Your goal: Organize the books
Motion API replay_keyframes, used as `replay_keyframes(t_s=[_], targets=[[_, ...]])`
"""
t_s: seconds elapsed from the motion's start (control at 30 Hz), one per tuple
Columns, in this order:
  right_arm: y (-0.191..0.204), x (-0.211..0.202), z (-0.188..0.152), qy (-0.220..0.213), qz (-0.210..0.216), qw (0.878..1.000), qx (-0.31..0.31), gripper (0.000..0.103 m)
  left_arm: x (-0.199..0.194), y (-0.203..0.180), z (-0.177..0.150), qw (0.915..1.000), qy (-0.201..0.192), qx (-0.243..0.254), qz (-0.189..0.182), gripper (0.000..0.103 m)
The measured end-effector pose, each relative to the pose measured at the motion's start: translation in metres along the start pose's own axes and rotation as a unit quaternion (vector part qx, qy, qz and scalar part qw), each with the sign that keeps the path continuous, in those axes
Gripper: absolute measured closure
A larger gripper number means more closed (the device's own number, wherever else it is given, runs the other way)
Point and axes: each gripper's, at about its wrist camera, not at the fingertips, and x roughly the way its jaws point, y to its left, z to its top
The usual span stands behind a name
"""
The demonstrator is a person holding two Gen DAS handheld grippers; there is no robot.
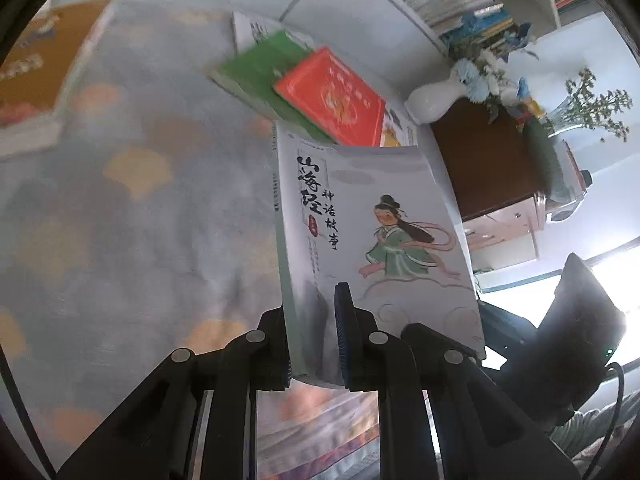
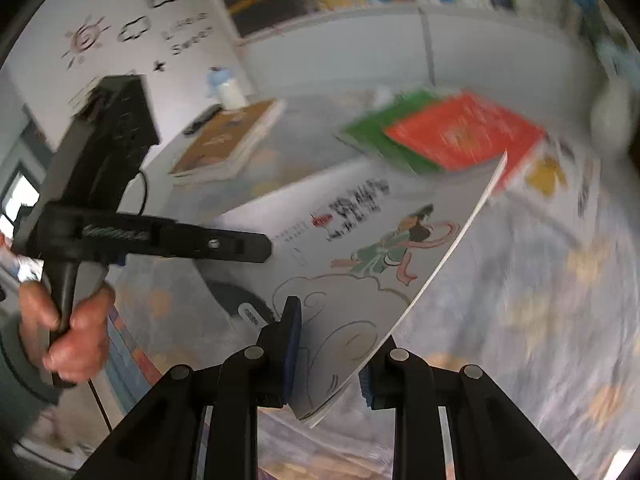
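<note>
Patterned bedspread (image 1: 120, 220) w/ orange book (image 1: 44, 76), green book (image 1: 256, 72) under red book (image 1: 332, 98).

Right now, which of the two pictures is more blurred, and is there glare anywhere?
Right wrist view: heavy motion blur smears the red book and the patterned cloth; the grey book held in the right gripper is somewhat clearer. Left wrist view: much sharper, the grey book's title is crisp in the left gripper; window glare washes out the right edge.

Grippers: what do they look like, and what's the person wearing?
Both grippers, left gripper and right gripper, are matte black plastic linkages with round silver pivot pins and ribbed blue pads. The left one has a black cable at its boxy body. The sleeve is grey-green.
</note>
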Motion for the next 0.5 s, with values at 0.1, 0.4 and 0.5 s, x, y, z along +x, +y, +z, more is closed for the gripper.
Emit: replay_keyframes(t_s=[0.1, 0.4, 0.5], targets=[[0.024, 0.005, 0.018, -0.01, 0.003, 0.999, -0.03, 0.078, -0.032, 0.019, 0.014, 0.9997, -0.025, -0.002, 0.006, 0.09], [0.11, 0.081, 0.116, -0.041, 0.04, 0.994, -0.094, 0.078, -0.124, 0.121, 0.073, 0.9908, -0.118, -0.03, 0.058, 0.09], [0.141, 0.12, 0.147, -0.039, 0.052, 0.992, -0.112, 0.077, -0.135, 0.159, 0.091, 0.9885, -0.117, -0.04, 0.087, 0.09]])
